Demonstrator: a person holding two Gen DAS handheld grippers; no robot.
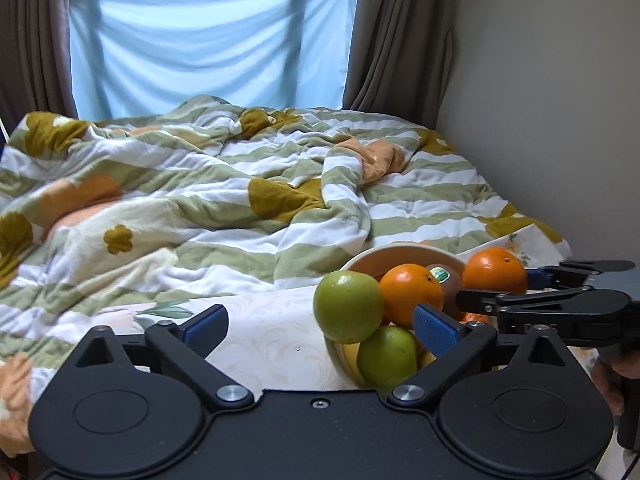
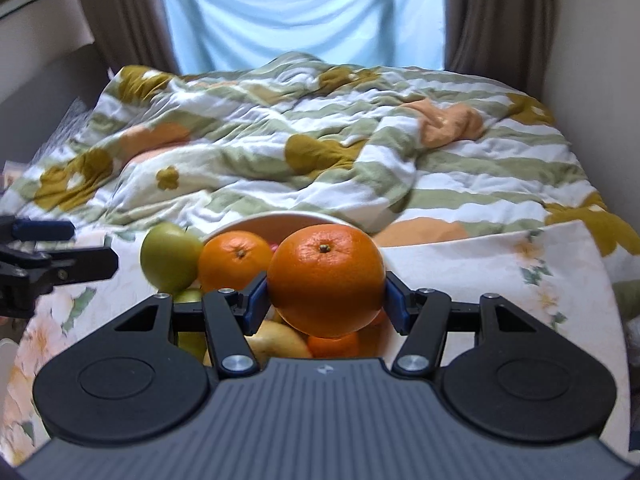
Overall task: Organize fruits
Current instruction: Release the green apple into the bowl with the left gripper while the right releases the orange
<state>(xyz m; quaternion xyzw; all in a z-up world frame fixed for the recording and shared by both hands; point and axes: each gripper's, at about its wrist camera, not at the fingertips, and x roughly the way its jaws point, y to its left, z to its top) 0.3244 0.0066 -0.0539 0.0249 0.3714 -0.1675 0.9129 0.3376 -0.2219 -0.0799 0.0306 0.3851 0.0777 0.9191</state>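
A cream bowl on the bed holds several fruits: two green apples, an orange, a kiwi with a sticker, and yellow fruit underneath. My right gripper is shut on a large orange and holds it above the bowl's near side. It enters the left wrist view from the right. My left gripper is open and empty, left of the bowl, its right finger beside the apples.
The bowl sits on a white floral cloth at the bed's near end. A rumpled green-and-white striped blanket covers the bed behind. A wall runs along the right, and curtains and a blue sheet are at the back.
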